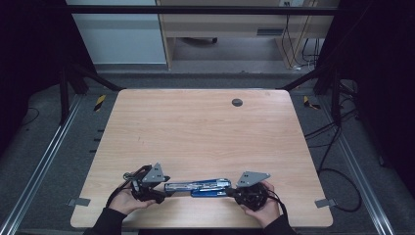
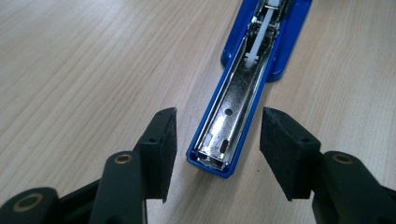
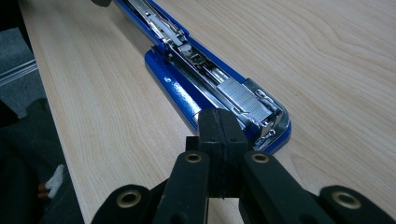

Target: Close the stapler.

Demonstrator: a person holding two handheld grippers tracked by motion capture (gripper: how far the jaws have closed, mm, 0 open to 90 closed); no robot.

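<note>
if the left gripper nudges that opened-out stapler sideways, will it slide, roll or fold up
The stapler would probably slide, not roll: it lies flat and long on the smooth table. Its hinged halves could fold or swing, since the steel magazine is opened away from the blue base. The metal probably makes it fairly heavy for its size, and its glossy paint may slip between the left hand-held gripper jaws.

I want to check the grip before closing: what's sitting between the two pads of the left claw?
In the left gripper view, the stapler's open metal end lies between the left claw's pads, touching neither; bare table shows either side.
</note>
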